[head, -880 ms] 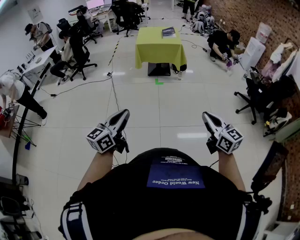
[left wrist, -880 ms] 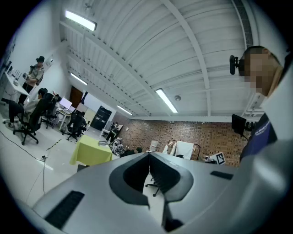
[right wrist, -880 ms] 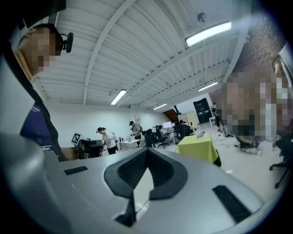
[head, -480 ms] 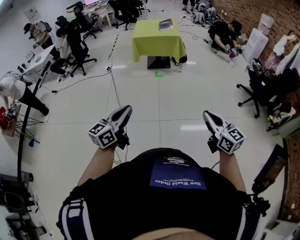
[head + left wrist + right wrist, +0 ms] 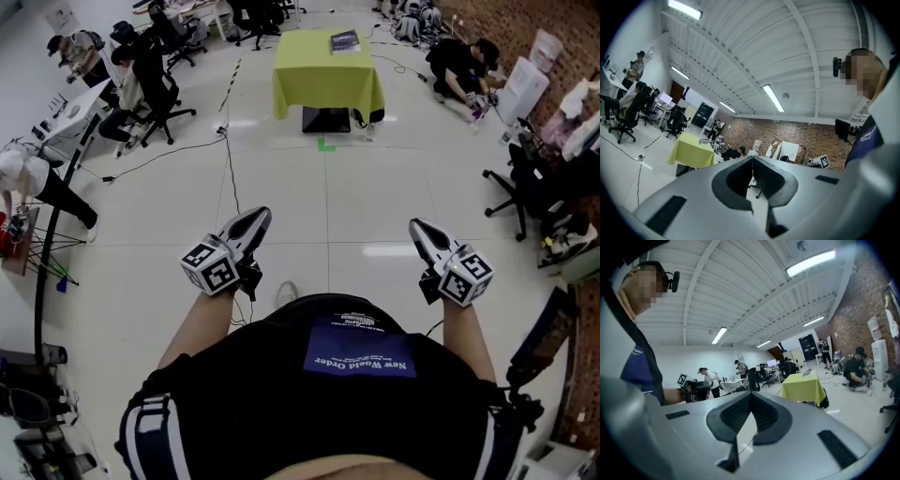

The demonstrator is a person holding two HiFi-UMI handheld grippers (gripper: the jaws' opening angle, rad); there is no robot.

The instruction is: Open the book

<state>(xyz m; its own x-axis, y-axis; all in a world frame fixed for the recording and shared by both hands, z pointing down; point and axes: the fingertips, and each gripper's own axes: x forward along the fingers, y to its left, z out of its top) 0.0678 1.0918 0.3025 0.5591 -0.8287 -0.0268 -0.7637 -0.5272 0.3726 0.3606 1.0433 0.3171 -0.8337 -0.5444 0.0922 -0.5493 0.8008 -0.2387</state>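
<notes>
Left gripper (image 5: pixel 253 218): jaws pressing together, holding nothing, pointing level.
Right gripper (image 5: pixel 417 228): likewise closed, empty.
Dark rectangular book (image 5: pixel 344 40): lying shut at 12 o'clock on yellow-green clothed table (image 5: pixel 328 84), well apart, probably needing approach first.

White tiled floor (image 5: pixel 328 216), desk draped in yellow-green cloth (image 5: pixel 328 80) at top centre, green tape mark (image 5: pixel 325 144) on floor just below it, black cable (image 5: pixel 228 169) trailing down left of centre, office chairs (image 5: pixel 159 94) upper left, crouching person (image 5: pixel 457 64) and brick wall (image 5: pixel 506 19) upper right.
</notes>
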